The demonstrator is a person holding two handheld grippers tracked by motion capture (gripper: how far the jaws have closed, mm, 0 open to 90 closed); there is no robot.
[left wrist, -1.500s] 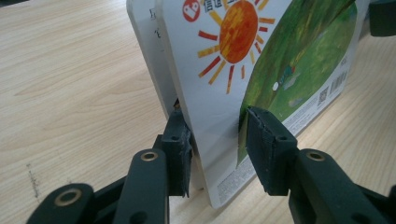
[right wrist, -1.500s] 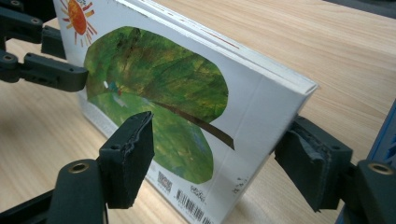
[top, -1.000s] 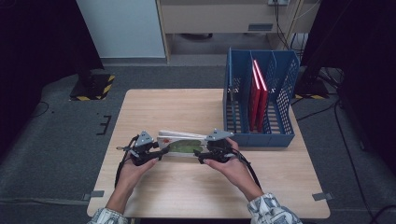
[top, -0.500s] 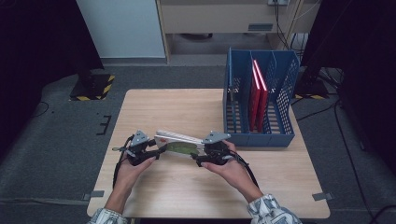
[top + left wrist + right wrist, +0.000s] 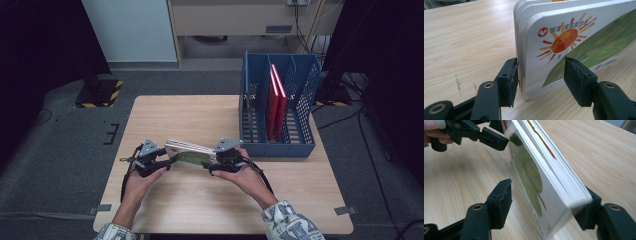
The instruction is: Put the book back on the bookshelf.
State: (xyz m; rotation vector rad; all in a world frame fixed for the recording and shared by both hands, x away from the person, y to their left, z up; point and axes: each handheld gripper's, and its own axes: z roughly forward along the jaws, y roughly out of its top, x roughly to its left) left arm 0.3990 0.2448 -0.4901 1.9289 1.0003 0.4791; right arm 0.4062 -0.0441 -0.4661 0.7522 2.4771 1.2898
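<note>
High view shows us propping a board book (image 5: 192, 152) on its edge near the table's (image 5: 200, 115) front, between the left gripper (image 5: 159, 161) and right gripper (image 5: 216, 164), both jaws spread unclamped, so we judge it may topple flat.

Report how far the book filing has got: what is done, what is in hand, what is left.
Done: two red books already stand in the blue rack. In hand: a white board book stands on its edge on the table, with the left tongs and right tongs set around its two ends, jaws open with gaps showing. Left: closing on it, lifting it, and probably slotting it into the rack.
</note>
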